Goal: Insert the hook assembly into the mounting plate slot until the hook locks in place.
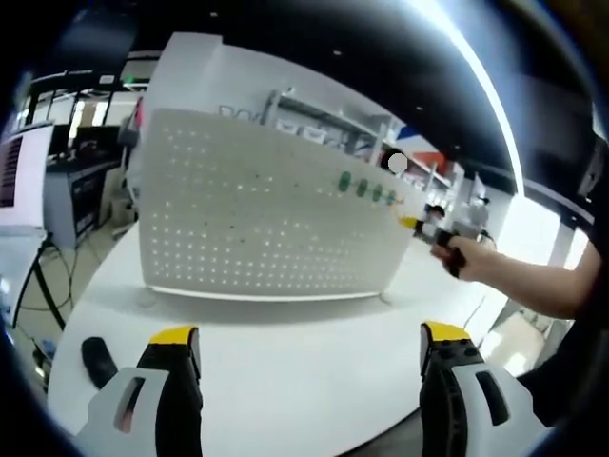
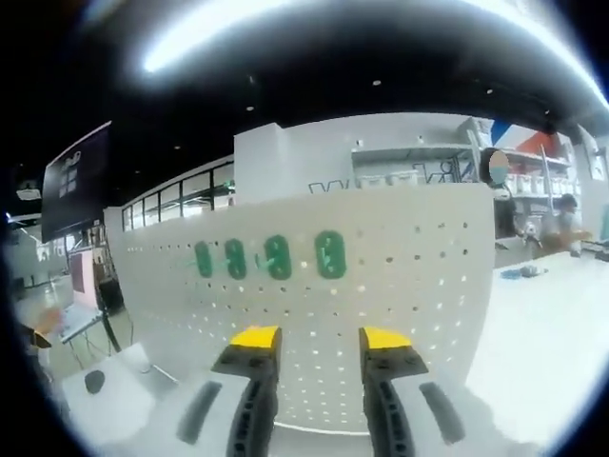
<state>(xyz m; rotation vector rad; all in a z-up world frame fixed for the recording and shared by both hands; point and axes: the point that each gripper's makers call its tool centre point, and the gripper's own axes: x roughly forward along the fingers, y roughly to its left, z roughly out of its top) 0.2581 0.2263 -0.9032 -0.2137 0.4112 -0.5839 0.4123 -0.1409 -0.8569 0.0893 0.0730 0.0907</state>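
The left tongs (image 1: 309, 345) are spread wide over the white table (image 1: 285, 362), their yellow-tipped jaws far apart with nothing between them and touching nothing. The right tongs (image 2: 319, 340) stand with a narrower gap, jaws parted and empty, pointed straight at the white pegboard (image 2: 400, 286) without touching it. Four green hooks (image 2: 269, 257) sit in a row on the board's upper part, side by side; in the left gripper view they run along the board's top right edge. There too, a person's hand (image 1: 466, 255) holds the right tongs up near that corner of the board. A small dark object (image 1: 97, 360) lies on the table near the left jaw. No writing is legible anywhere.
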